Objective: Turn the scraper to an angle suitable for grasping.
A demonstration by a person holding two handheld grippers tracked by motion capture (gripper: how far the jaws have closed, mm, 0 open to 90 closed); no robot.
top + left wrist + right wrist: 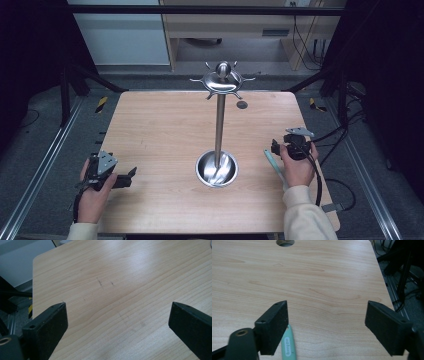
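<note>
We are holding the left gripper (131, 173) at the lower left of the high view, its jaws spread wide over bare wooden table (160, 125), gripping nothing. We are holding the right gripper (274, 146) at the right of that frame, jaws also gaping and empty. The pale green tool (288, 346) is lying flat on the table at the bottom of the right gripper view, just beside the jaw on the left. The steel stand (218, 125) is rising at centre frame from its round base.
</note>
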